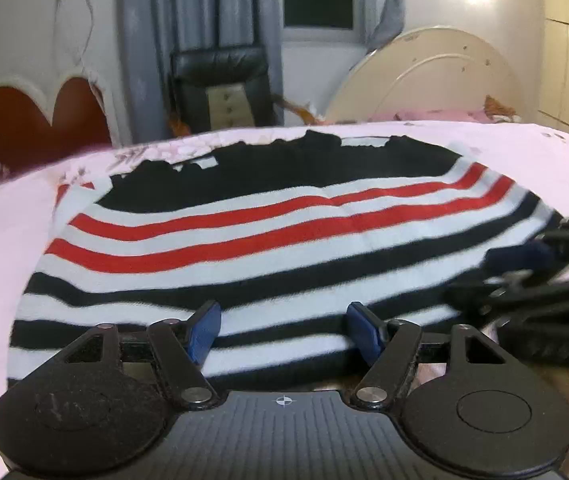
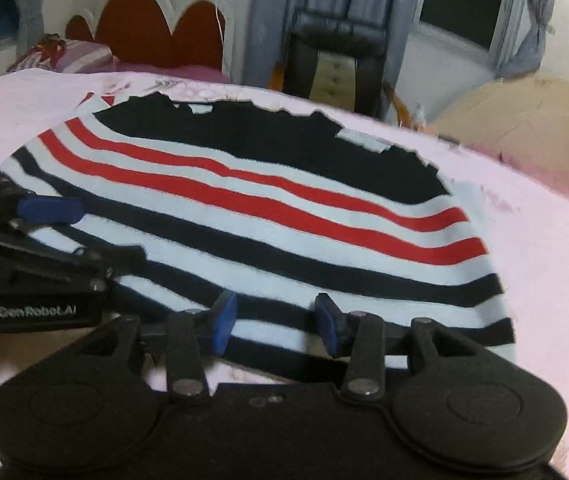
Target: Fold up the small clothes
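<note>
A small striped sweater (image 1: 268, 240) lies flat on a pink bedsheet (image 1: 0, 236), black at the far end, then red, white and black stripes toward me. It also shows in the right wrist view (image 2: 268, 208). My left gripper (image 1: 284, 330) is open, its blue pads over the sweater's near hem. My right gripper (image 2: 274, 322) is open, also at the near hem. The right gripper shows at the right edge of the left wrist view (image 1: 532, 272). The left gripper shows at the left of the right wrist view (image 2: 48, 236).
The pink sheet (image 2: 544, 264) covers the bed around the sweater. A red scalloped headboard (image 2: 156, 36) and a pillow (image 2: 80, 56) are at the far left. A black chair (image 1: 220, 84), grey curtains and a cream round board (image 1: 428, 76) stand behind the bed.
</note>
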### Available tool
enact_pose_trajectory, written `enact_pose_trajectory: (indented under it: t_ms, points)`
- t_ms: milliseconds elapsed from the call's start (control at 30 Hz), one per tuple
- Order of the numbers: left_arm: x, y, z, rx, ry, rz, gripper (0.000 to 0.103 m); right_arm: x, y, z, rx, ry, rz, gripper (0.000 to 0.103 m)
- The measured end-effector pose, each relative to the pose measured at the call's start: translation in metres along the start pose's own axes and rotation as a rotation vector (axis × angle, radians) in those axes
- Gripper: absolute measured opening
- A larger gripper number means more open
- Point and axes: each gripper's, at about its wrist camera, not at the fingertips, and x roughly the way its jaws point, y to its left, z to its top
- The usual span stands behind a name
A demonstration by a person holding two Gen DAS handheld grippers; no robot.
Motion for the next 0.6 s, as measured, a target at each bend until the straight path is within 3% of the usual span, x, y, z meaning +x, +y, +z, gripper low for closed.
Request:
enact_pose_trajectory:
  t_ms: [100,200,233,333,400,433,500,600]
  points:
    - [-0.014,0.023,-0.012,-0.007,-0.009,0.022,0.069,-0.013,-0.015,-0.017,-0.023,-0.006,-0.013,0.047]
    - [-0.022,0.057,-0.014,-0.076,-0.009,0.053,0.069,-0.017,-0.043,-0.021,0.047,0.022,0.044,0.049]
    - [-0.025,0.068,-0.013,-0.1,-0.018,0.063,0.069,-0.02,-0.048,-0.016,0.064,0.031,0.04,0.047]
    - [-0.025,0.089,-0.012,-0.135,-0.008,0.097,0.069,-0.04,-0.066,-0.011,0.118,-0.063,-0.024,0.042]
    - [-0.018,0.097,-0.016,-0.162,0.025,0.078,0.069,-0.022,-0.083,-0.017,0.164,0.037,-0.088,0.018]
    - [-0.016,0.098,-0.019,-0.16,0.024,0.073,0.069,-0.014,-0.092,-0.025,0.181,0.079,-0.103,0.018]
    - [-0.014,0.095,-0.021,-0.136,0.024,0.083,0.069,-0.017,-0.098,-0.032,0.186,0.043,-0.075,0.017]
    - [-0.012,0.093,-0.022,-0.133,0.022,0.096,0.069,-0.016,-0.086,-0.033,0.12,0.041,-0.112,0.018]
